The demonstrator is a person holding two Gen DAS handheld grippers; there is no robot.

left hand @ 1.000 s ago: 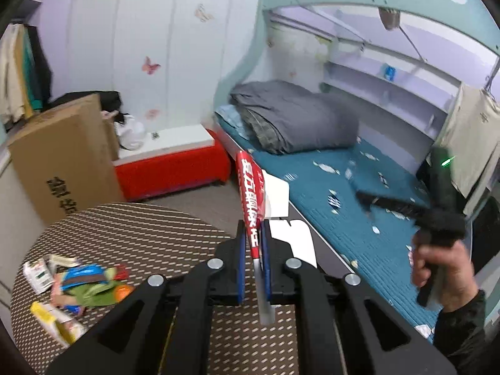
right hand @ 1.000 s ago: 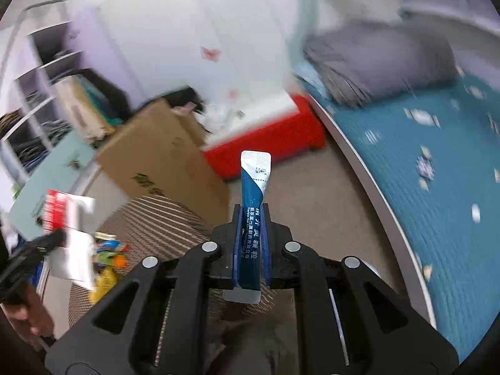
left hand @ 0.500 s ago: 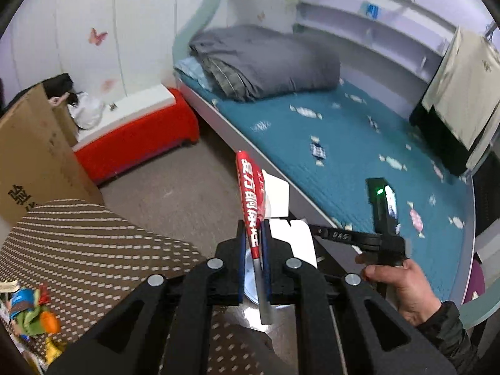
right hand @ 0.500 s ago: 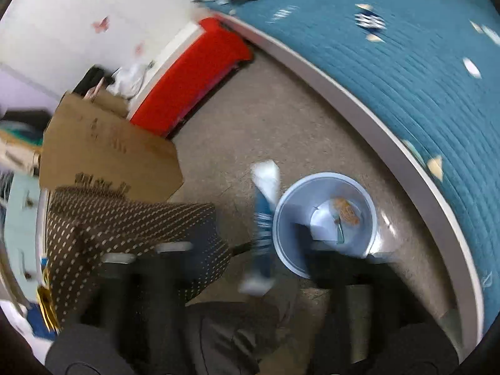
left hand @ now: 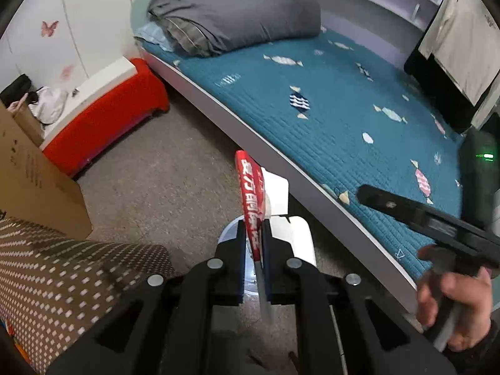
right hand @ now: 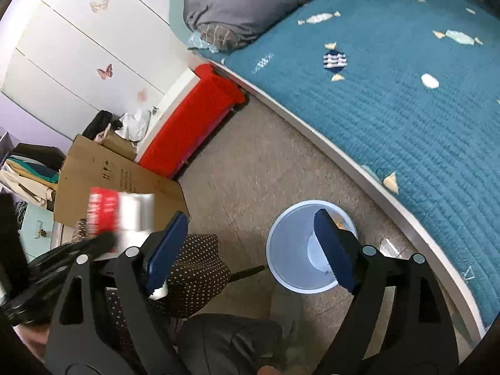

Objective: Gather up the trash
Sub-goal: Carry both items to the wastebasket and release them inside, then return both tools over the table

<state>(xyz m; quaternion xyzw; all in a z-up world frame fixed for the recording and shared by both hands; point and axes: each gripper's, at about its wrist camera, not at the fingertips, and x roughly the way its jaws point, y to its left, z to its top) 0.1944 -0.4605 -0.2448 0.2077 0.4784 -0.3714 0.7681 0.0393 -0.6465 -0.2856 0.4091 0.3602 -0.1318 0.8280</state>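
Observation:
My left gripper is shut on a red wrapper with white lettering and a white flap. It hangs above the pale blue bin, which its fingers mostly hide. In the right wrist view the bin stands on the floor by the bed, with a little trash in it. My right gripper is over the bin with its jaws opening wide and nothing between them. A small white scrap shows at the base of its left pad. The left gripper appears blurred at the left with the red wrapper. The right gripper is held by a hand.
A bed with a teal quilt and a folded grey duvet runs along the right. A red bench and a cardboard box stand behind. The brown dotted table lies at the lower left, with bare floor around the bin.
The right gripper opened and let go of a blue sachet, which fell toward the bin. Both grippers swung down from the table side to the bin, the left still holding the red wrapper.

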